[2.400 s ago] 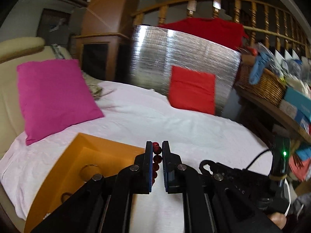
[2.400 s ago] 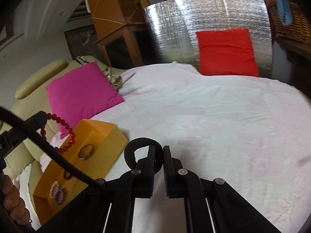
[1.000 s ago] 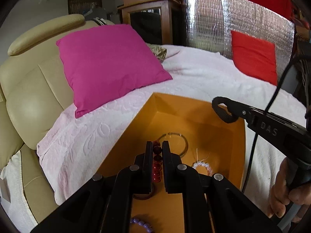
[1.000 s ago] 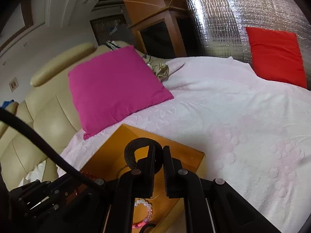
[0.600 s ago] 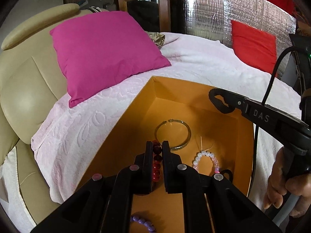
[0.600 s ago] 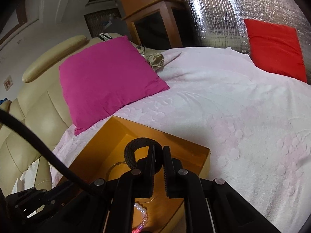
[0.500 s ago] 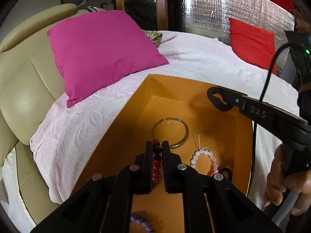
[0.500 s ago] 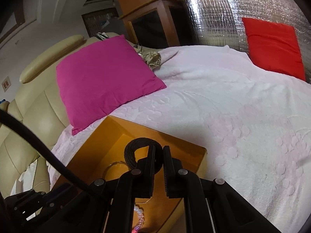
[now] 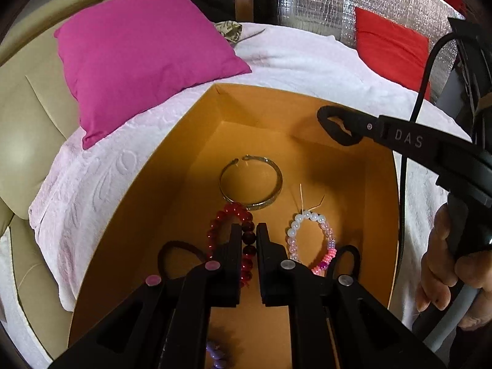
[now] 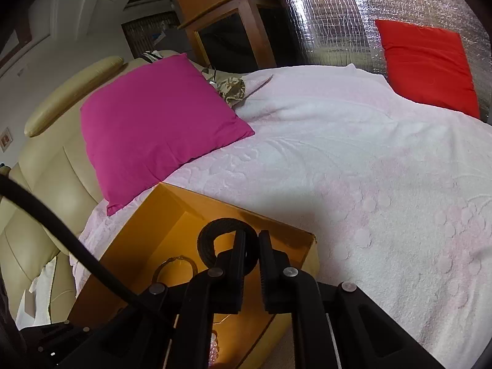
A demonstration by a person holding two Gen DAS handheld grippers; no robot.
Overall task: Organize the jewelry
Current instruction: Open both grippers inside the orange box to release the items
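left gripper [image 9: 249, 233]: your jaws are clamped on the red bead bracelet [image 9: 229, 215]; glossy dark-red beads, the loop sagging onto the box floor.
right gripper [image 10: 252, 247]: closed on a black band [image 10: 215, 233], held above the box's far wall.
orange box [image 9: 172, 166]: open top; metal bangle [image 9: 250, 181], pearl-pink bracelet [image 9: 310, 240], black loops inside.
room: bare floor left of the bangle; pink blanket [image 10: 353, 160] clear to the right.

Orange box [image 9: 172, 160], red bead bracelet [image 9: 227, 212], magenta pillow [image 9: 144, 52], pale pink embossed blanket [image 10: 353, 153].
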